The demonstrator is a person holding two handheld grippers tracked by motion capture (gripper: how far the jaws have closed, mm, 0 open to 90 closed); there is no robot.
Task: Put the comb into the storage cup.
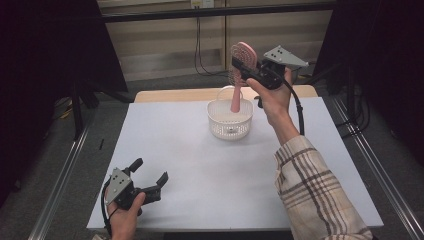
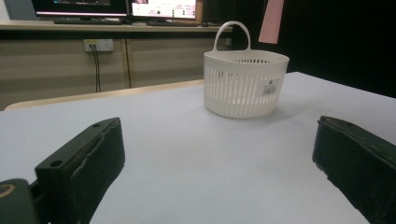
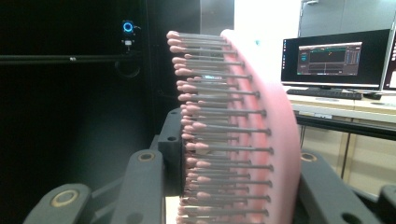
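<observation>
A pink hairbrush [image 1: 242,70] hangs upright over a white slotted basket [image 1: 230,125], its handle tip dipping just inside the basket's rim. The right gripper [image 1: 250,70] is clamped on the brush's head, bristles [image 3: 210,140] against one jaw and the pink back against the other. The basket stands on the far middle of the white table [image 1: 200,170]. At the near left edge the left gripper [image 1: 152,182] rests low, jaws spread apart with nothing between them.

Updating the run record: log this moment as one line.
right hand-held gripper: shut on pink hairbrush, handle end over white basket | left hand-held gripper: open, low over table, holding nothing
</observation>
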